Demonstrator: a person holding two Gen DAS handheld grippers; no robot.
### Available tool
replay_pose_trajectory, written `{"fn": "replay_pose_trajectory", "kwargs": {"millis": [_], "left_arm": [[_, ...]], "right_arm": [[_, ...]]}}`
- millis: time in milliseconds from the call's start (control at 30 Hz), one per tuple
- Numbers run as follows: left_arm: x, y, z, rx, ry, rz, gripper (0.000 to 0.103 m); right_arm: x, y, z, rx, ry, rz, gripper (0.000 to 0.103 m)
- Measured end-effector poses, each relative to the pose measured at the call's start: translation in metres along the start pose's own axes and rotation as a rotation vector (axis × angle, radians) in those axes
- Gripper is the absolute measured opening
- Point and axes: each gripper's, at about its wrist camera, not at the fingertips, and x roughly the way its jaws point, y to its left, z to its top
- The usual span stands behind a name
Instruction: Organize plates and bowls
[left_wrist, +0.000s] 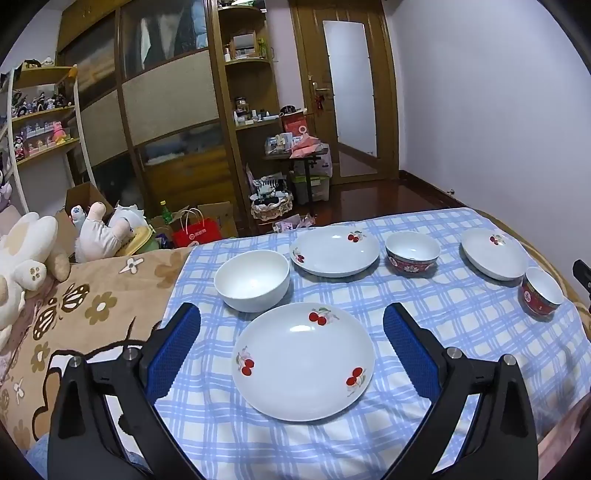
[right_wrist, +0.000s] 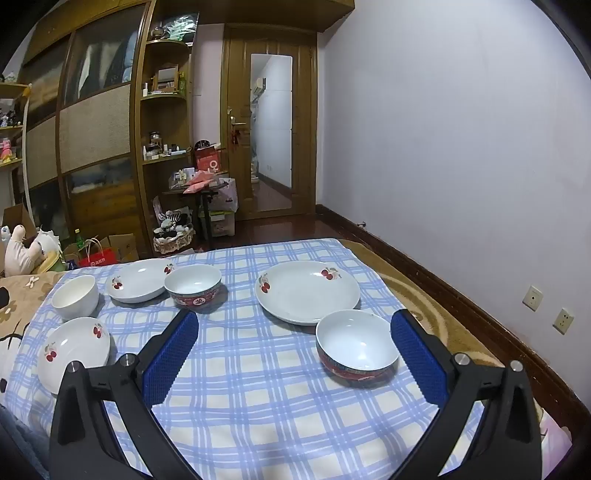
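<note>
Plates and bowls sit spread over a blue checked cloth (left_wrist: 332, 435) on the bed. Nearest the left gripper (left_wrist: 291, 317), whose blue pads stand wide apart and hold nothing, lies a cherry-print plate (left_wrist: 303, 363), with a plain white bowl (left_wrist: 252, 278) just behind it to the left. Farther back are a second cherry plate (left_wrist: 334, 250), a red-patterned bowl (left_wrist: 412, 253) and a third plate (left_wrist: 493, 253). The right gripper (right_wrist: 293, 321) is likewise spread wide and empty, with a small red-rimmed bowl (right_wrist: 356, 345) near its right finger.
</note>
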Motion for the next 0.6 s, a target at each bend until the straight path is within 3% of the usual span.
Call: {"fn": "replay_pose_trajectory", "kwargs": {"millis": [600], "left_arm": [[-0.0043,-0.0027,-0.0010,0.018,-0.013,-0.014,0.098]], "right_arm": [[-0.0002,-0.0004,0.0001,0.000,0.001,0.000,0.103]]}}
